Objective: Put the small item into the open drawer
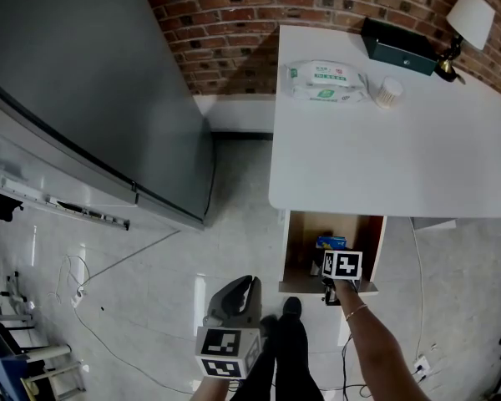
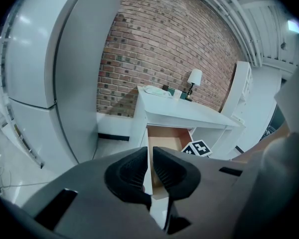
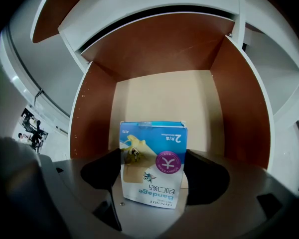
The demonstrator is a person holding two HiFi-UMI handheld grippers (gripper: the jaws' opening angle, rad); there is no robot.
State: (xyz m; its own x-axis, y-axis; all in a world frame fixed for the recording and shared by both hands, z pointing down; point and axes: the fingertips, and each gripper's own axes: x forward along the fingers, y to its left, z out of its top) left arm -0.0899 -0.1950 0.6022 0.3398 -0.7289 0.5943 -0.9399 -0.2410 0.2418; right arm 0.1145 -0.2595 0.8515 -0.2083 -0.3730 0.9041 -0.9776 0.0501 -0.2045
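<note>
The small item is a blue bandage box (image 3: 153,163), held upside down between the pads of my right gripper (image 3: 153,177), which is shut on it. The box hangs over the tan floor of the open wooden drawer (image 3: 162,98). In the head view the drawer (image 1: 299,253) stands pulled out under the white table (image 1: 359,165), with the right gripper (image 1: 331,256) and the box (image 1: 331,242) inside its opening. My left gripper (image 1: 249,286) is low over the floor, left of the drawer, shut and holding nothing. Its view shows its shut jaws (image 2: 150,172) pointing toward the drawer (image 2: 165,137).
On the table lie wipes packets (image 1: 326,82), a small white jar (image 1: 390,92), a dark box (image 1: 398,47) and a lamp (image 1: 468,17). A large grey appliance (image 1: 83,82) stands left. The person's dark legs (image 1: 288,349) are below; cables trail over the floor (image 1: 108,266).
</note>
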